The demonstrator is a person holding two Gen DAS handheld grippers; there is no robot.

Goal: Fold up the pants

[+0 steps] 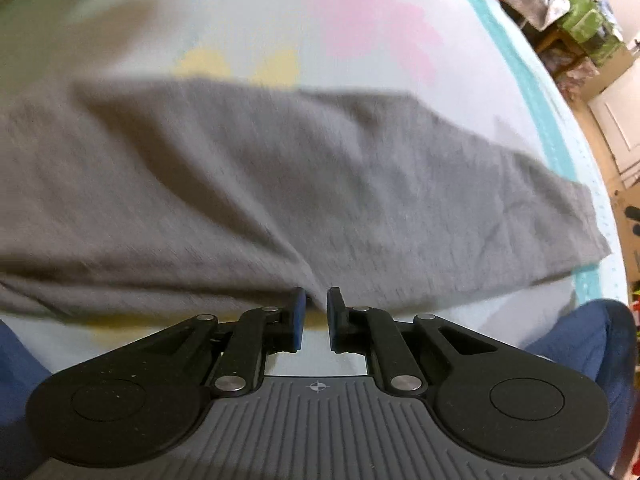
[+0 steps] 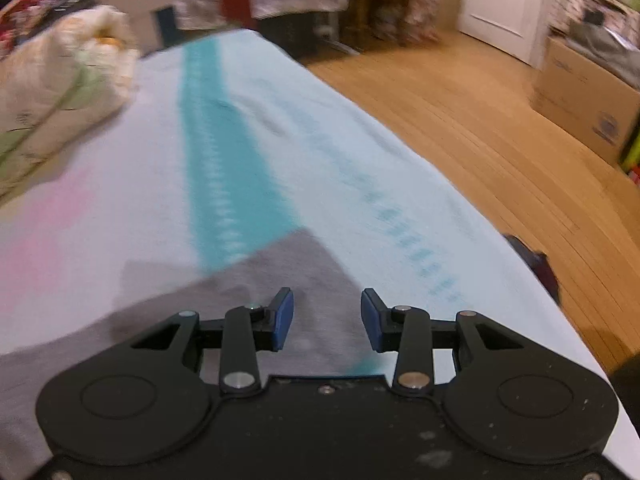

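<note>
**A:** Left wrist view: gray pants [image 1: 280,184] lie spread across a pale bedsheet [image 1: 256,20] printed with pink and yellow patches. What is the left gripper [image 1: 317,312] doing?

**B:** It sits at the near edge of the pants, about midway along them. Its blue-padded fingers [image 1: 297,320] stand a narrow gap apart, and a ridge of gray cloth runs right up to that gap. Whether the pads actually pinch the cloth, I cannot tell. The frame is blurred.

**A:** And the right wrist view?

**B:** The right gripper [image 2: 327,322] hovers over one end of the pants [image 2: 280,276], near the side of the bed. Its jaws are spread wide, holding nothing, with gray fabric showing between and below the fingers. That end lies across a teal stripe [image 2: 224,168] on the bedsheet [image 2: 120,152].

**A:** What else is in frame?

**B:** A bundle of light, patterned bedding [image 2: 56,80] at the far left of the bed, a wooden floor [image 2: 460,120] to the right, a cardboard box [image 2: 584,96] and a white door [image 2: 500,0] beyond.
</note>
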